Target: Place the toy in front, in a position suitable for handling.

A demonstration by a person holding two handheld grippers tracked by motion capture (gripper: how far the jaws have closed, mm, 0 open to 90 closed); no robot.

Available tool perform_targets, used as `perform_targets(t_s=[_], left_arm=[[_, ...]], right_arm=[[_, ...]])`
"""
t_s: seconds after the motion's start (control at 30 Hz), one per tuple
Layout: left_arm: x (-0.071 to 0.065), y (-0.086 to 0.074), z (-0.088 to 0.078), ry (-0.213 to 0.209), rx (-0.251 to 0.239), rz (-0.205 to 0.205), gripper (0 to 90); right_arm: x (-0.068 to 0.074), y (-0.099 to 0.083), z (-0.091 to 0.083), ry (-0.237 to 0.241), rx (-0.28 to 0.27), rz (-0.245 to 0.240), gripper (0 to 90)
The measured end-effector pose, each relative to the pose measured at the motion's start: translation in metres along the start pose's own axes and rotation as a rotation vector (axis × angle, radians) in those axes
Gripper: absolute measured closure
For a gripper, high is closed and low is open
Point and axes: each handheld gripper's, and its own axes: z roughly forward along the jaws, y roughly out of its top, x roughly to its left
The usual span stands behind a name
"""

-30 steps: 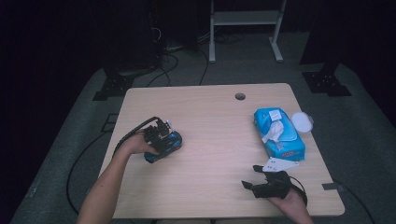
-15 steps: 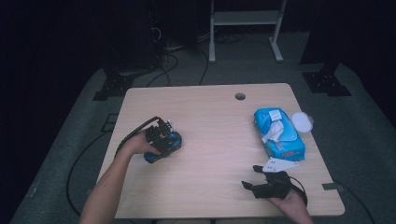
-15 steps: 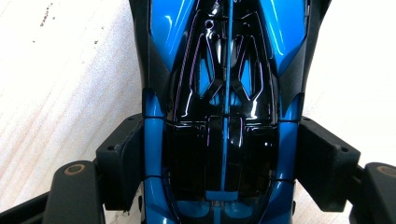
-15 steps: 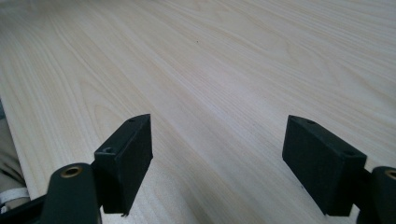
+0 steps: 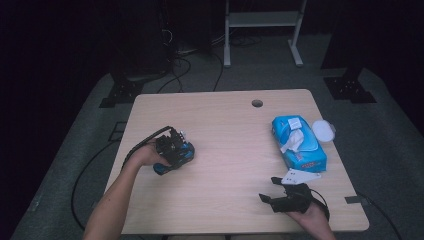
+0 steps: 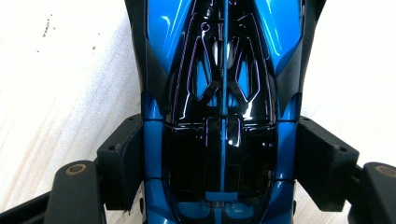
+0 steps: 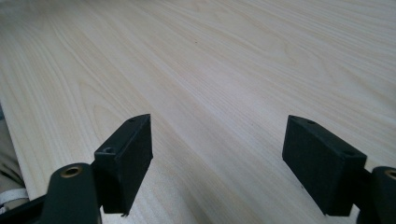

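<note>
Now: your left gripper (image 5: pixel 176 148) clamps the glossy blue-and-black plastic toy car (image 6: pixel 223 93) at about 9 o'clock on the pale wooden table (image 5: pixel 230 150); both pads press its flanks. Your right gripper (image 7: pixel 217 163) rests at 5 o'clock, jaws wide with nothing between them.

Keep the squeeze square across the body; the shiny shell looks likely to slip if you tilt.

The left gripper view confirms pad contact, which your hand hides from above. The high view alone locates the blue soft-plastic wipes pack (image 5: pixel 298 142) at 3 o'clock.
</note>
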Motion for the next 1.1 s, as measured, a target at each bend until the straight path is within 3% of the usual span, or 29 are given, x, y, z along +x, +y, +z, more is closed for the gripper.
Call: perform_targets(t_s=[0.1,0.3,0.33,0.5,0.7,0.83,1.1], left_arm=[[0.000,0.000,-0.003,-0.007,-0.006,0.000,26.2],[0.000,0.000,-0.013,0.019,-0.040,0.007,26.3],[0.000,0.000,-0.015,0.003,-0.047,0.000,26.3],[-0.011,0.008,-0.027,0.014,-0.065,0.046,26.3],[-0.037,0.030,-0.041,0.017,-0.108,0.143,26.2],[-0.061,0.050,-0.048,0.008,-0.128,0.231,26.2],[-0.107,0.089,-0.048,-0.016,-0.157,0.362,26.2]], right_arm=[[0.000,0.000,0.000,-0.001,0.000,0.002,23.4],[0.000,0.000,0.000,0.000,-0.001,0.001,23.4],[0.000,0.000,0.000,0.000,0.000,0.001,23.4],[-0.001,0.001,-0.001,-0.006,-0.007,0.001,23.4],[-0.003,0.001,-0.005,-0.015,-0.017,0.012,23.4],[-0.005,0.001,-0.008,-0.020,-0.027,0.016,23.4],[-0.012,-0.002,-0.019,-0.038,-0.053,0.036,23.4]])
